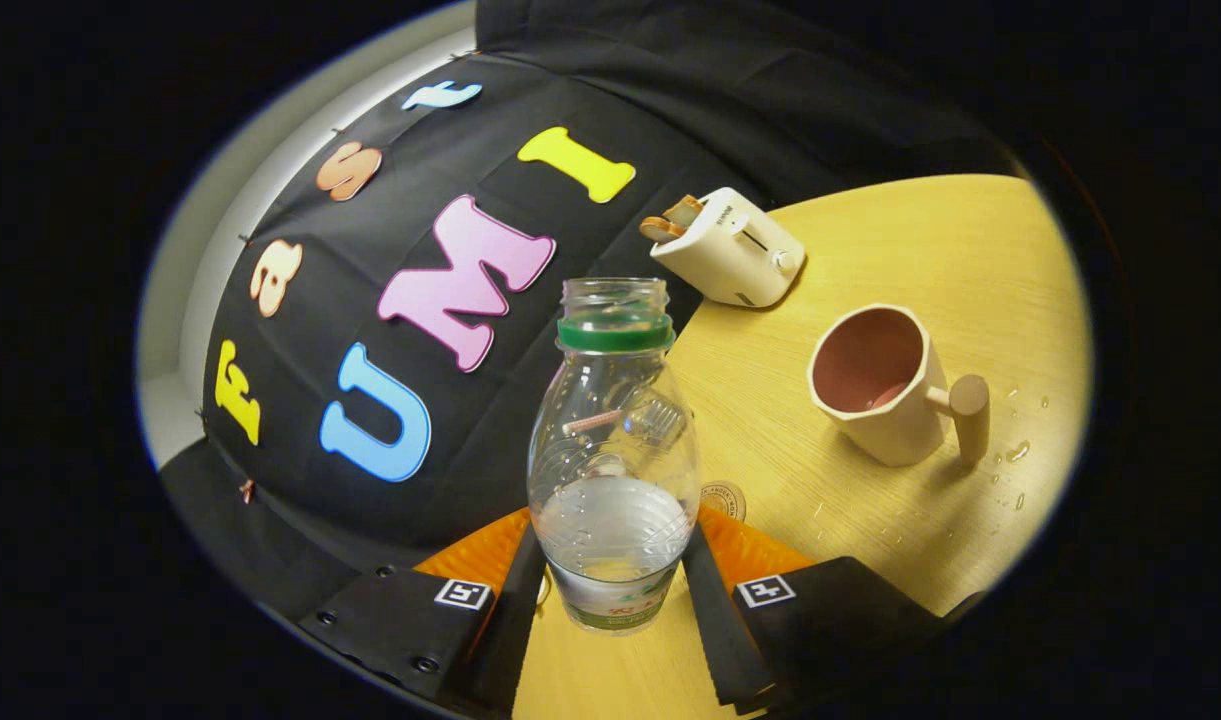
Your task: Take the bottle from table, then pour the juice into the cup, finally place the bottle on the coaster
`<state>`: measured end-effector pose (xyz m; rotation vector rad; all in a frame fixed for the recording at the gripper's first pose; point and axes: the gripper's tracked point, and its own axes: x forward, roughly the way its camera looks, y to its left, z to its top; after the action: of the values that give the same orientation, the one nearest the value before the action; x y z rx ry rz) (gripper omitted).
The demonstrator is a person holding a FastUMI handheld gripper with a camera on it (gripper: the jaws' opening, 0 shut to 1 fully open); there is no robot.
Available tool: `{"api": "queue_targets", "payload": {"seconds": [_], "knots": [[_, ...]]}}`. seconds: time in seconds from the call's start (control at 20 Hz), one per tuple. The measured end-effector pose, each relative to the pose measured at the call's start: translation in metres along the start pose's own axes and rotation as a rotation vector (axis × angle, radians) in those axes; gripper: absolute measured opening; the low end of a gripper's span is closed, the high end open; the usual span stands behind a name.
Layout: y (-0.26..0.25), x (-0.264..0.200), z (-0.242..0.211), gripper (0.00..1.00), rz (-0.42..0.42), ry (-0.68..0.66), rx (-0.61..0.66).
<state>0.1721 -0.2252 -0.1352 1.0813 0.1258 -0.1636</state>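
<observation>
The bottle [613, 450] sits between the two fingers of the tongs [613, 585], which press on its lower body from either side, so the tongs are closed on it. It is clear plastic with no cap on, a green ring below the open mouth and some liquid in the bottom part. Its long axis runs straight away from the tongs, neck farthest out. The whole view is tilted, and the bench [870, 520] slants with it; whether the bottle's base rests on the bench or is lifted off it I cannot tell.

From the bottle, the cup [885, 385] lies off to the right and somewhat beyond, well apart. It is pale outside, pinkish inside, with a wooden handle on its far side from the bottle and its mouth facing the camera. This is the relation the pour depends on, in my judgement: the neck must travel right and tip towards that mouth.

A small round disc, probably the coaster [722, 498], lies on the bench just to the right of the bottle, near the right finger. A toaster [730, 248] stands beyond the bottle, behind the cup. Bare bench lies between bottle and cup; a few drops [1015, 452] lie past the cup's handle.
</observation>
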Motion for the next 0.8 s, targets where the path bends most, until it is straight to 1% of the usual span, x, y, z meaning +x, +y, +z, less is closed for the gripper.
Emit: {"api": "queue_targets", "payload": {"seconds": [0.15, 0.4, 0.6, 0.8], "knots": [[-0.016, 0.008, -0.001, 0.74, -0.034, 0.026, 0.084], [-0.028, 0.022, -0.002, 0.74, -0.072, 0.063, 0.223], [-0.037, 0.037, 0.004, 0.74, -0.112, 0.064, 0.338], [-0.05, 0.044, 0.006, 0.74, -0.153, 0.065, 0.419]]}}
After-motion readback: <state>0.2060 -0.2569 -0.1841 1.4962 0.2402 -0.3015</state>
